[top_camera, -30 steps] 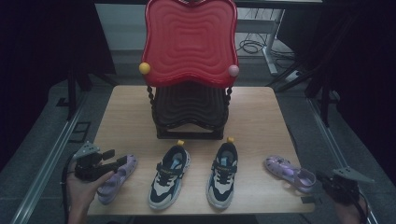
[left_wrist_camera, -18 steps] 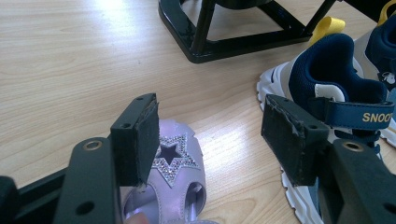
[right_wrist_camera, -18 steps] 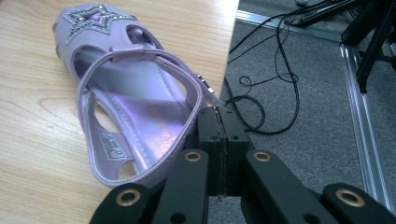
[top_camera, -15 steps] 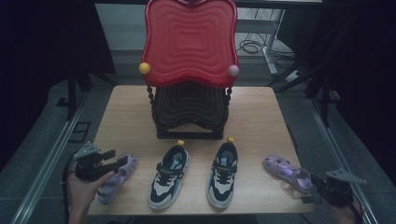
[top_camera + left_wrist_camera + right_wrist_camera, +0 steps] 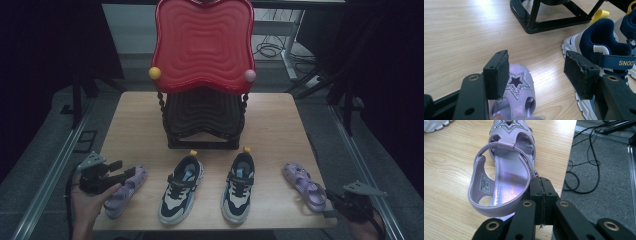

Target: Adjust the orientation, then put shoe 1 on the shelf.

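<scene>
Two lilac star sandals lie at the table's front corners. The left sandal (image 5: 120,197) sits under my left gripper (image 5: 125,171), whose jaws stand open. In the left gripper view the left gripper (image 5: 536,65) straddles the glittery star toe of the left sandal (image 5: 520,85) without touching it. My right gripper (image 5: 327,207) hangs off the table's right front corner, behind the right sandal (image 5: 302,182). Seen in the right gripper view, the right gripper (image 5: 541,182) is shut with nothing between the pads, its tips right by the buckle side of the right sandal (image 5: 506,182).
Two navy and white sneakers (image 5: 181,190) (image 5: 239,187) stand side by side between the sandals; one sneaker (image 5: 604,45) is close to my left gripper's right jaw. A black rack (image 5: 202,120) with a red wavy panel (image 5: 202,45) stands mid-table. Cables (image 5: 586,170) lie on the floor beyond the table edge (image 5: 569,157).
My right gripper has shifted slightly left and toward the table's near edge. The left gripper and all the shoes stay where they were.
</scene>
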### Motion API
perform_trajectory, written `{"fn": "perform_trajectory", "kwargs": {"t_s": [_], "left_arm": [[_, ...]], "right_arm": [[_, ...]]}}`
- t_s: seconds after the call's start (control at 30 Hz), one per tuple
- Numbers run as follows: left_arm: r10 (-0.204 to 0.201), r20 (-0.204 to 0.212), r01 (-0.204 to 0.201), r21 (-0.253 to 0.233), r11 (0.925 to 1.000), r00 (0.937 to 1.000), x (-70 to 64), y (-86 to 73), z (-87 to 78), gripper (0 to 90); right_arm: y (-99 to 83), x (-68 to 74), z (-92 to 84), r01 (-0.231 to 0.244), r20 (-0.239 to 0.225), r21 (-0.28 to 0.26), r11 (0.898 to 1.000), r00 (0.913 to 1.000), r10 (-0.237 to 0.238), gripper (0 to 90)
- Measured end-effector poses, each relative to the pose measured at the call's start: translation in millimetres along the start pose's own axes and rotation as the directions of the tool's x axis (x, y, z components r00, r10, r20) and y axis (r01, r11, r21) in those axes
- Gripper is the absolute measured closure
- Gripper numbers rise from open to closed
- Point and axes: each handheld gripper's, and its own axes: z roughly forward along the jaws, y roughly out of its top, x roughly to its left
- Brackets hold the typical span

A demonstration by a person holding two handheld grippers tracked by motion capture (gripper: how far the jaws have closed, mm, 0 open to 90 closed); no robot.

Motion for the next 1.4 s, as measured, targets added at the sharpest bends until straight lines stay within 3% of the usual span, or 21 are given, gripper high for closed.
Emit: {"fn": "perform_trajectory", "kwargs": {"t_s": [0.17, 0.37, 0.6, 0.77, 0.93, 1.0, 1.17, 1.4], "left_arm": [[-0.003, -0.002, 0.003, 0.000, 1.0000, 1.0000, 0.5, -0.4, -0.3, 37.3], [-0.005, -0.005, 0.005, -0.001, 1.0000, 1.0000, 1.4, -0.7, -1.3, 37.3], [-0.003, -0.011, 0.003, -0.007, 1.0000, 0.9999, 0.3, -0.7, -4.1, 37.4], [-0.007, -0.021, 0.007, -0.006, 1.0000, 0.9998, 0.5, -2.7, -7.8, 37.3], [-0.007, -0.017, 0.007, -0.015, 0.9999, 0.9998, -2.1, -2.7, -13.8, 37.3], [-0.001, -0.032, 0.000, -0.021, 0.9998, 0.9995, -3.2, -1.4, -16.5, 37.6], [0.023, -0.025, -0.023, -0.021, 0.9995, 0.9994, -7.2, -1.5, -23.3, 37.8], [-0.001, -0.001, 0.001, -0.028, 0.9996, 1.0000, -3.8, -15.1, -35.4, 40.8]], "right_arm": [[-1.0, -1.3, -0.5, -0.006, -0.016, 0.001, 1.000, 0.9999, 0.006, 89.4], [-0.4, -3.6, -3.4, 0.000, 0.004, -0.011, 1.000, 1.0000, 0.000, 87.5], [6.0, -0.4, -14.3, 0.015, 0.027, -0.076, 0.997, 0.9996, -0.013, 86.3], [15.5, 9.5, -14.2, 0.036, -0.032, -0.130, 0.991, 0.9987, -0.040, 83.2], [22.5, 16.6, -7.3, 0.045, -0.094, -0.144, 0.988, 0.9938, -0.059, 77.1], [24.0, 18.2, -5.1, 0.047, -0.102, -0.141, 0.989, 0.9928, -0.062, 75.9], [24.2, 19.7, -3.1, 0.050, -0.113, -0.136, 0.989, 0.9914, -0.066, 72.1], [24.2, 20.2, -2.5, 0.036, -0.112, -0.129, 0.991, 0.9925, -0.050, 68.0]]}}
